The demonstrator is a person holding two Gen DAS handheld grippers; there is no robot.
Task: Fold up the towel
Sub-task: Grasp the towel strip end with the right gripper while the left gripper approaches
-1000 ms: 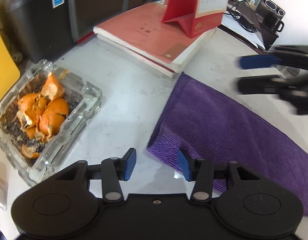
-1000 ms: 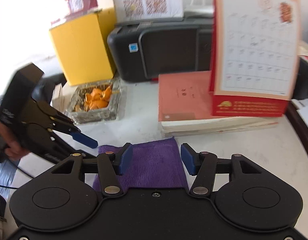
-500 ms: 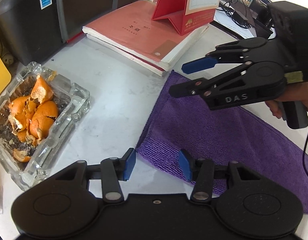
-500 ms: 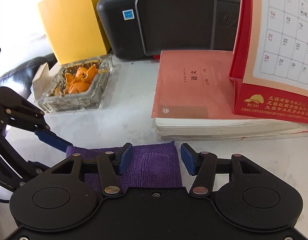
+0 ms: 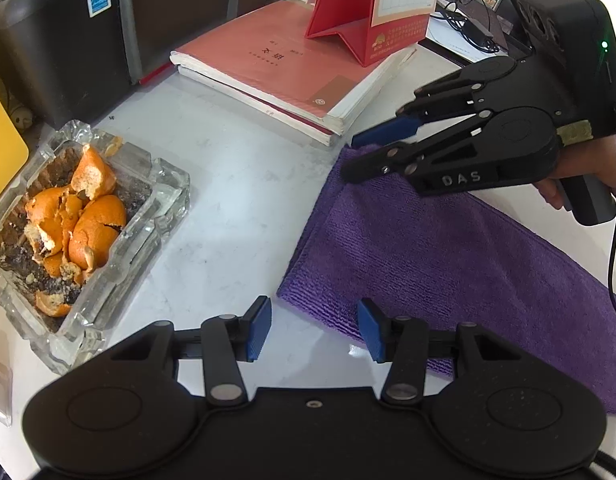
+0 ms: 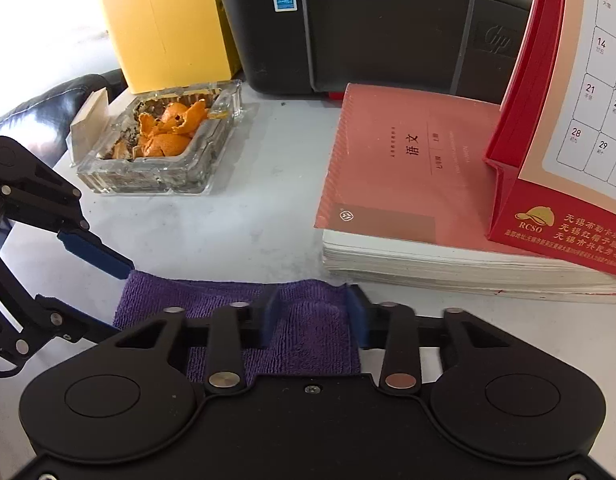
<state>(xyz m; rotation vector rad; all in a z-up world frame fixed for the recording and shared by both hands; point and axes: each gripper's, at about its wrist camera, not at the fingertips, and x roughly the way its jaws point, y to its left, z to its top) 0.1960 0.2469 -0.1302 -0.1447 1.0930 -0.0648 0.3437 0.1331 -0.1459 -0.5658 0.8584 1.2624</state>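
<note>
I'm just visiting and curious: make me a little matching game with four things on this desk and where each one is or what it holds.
Things:
1. glass dish
2. desk calendar
3. purple towel
4. red book

Descriptions:
A. stands on the book
B. holds orange peels
C. lies beside the towel's far corner, under the calendar
D. flat on the table, one corner between closing claw pads

Pairs: 1-B, 2-A, 3-D, 4-C

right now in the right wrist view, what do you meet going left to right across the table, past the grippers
square glass ashtray full of orange peel → purple towel, its corner between the closing blue pads of the right gripper → pink softcover book → red desk calendar standing on that book
</note>
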